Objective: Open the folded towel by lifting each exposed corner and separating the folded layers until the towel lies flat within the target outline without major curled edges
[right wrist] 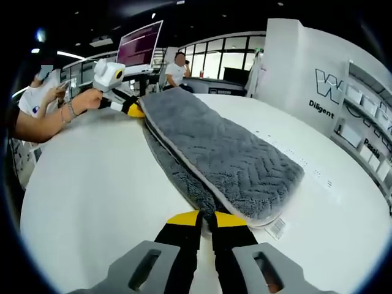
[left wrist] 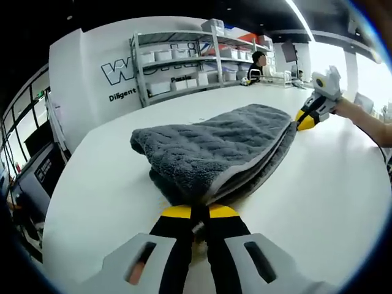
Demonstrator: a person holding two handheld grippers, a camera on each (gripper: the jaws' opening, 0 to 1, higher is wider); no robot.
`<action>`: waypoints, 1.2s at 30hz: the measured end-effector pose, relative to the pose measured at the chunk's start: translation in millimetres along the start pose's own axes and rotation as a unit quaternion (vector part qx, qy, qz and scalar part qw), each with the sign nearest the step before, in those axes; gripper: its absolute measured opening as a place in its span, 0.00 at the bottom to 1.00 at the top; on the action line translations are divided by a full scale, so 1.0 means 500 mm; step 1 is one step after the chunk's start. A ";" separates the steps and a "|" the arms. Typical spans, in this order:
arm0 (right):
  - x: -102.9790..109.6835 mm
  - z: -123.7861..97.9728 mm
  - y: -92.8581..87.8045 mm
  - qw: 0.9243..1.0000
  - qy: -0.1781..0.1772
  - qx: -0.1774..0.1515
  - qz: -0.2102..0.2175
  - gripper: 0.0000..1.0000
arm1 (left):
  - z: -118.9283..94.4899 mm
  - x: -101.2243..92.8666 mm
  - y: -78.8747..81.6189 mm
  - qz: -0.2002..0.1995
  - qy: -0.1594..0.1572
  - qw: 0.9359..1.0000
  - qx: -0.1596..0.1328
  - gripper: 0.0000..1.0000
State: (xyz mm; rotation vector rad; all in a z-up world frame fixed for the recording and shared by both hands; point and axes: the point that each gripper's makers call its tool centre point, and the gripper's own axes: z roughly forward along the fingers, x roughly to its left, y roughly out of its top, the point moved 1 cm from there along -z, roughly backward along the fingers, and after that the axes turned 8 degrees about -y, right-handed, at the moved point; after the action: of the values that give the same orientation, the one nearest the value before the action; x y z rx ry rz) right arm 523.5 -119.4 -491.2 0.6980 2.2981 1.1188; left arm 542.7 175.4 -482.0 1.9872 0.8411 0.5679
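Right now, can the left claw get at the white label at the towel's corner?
Probably not: the left claw is shut on the grey towel at one end, while the label sits by the right claw, which grips that end.

The towel is showing thick grey plush cloth, matt, with a raised zigzag weave and a smooth stitched hem. The table is looking smooth, white and faintly glossy. The gripper jaws are appearing as hard black and yellow plastic on matt grey housings.
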 end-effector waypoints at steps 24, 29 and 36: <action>-0.005 -0.059 -0.030 1.000 0.017 0.017 -0.001 0.04 | -0.044 -0.096 -0.019 -0.001 -0.043 0.999 0.009 0.05; 0.008 -0.077 -0.039 1.000 0.022 0.021 -0.004 0.04 | -0.055 -0.114 -0.025 0.004 -0.047 0.999 0.014 0.05; 0.054 -0.106 -0.053 0.999 0.033 0.026 -0.008 0.04 | -0.070 -0.141 -0.033 0.010 -0.056 0.998 0.021 0.05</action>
State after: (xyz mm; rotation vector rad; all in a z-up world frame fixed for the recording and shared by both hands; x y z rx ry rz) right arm 464.4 -146.5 -489.3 0.6685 2.3919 1.0944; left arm 466.8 148.6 -483.1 2.0486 0.7705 0.4479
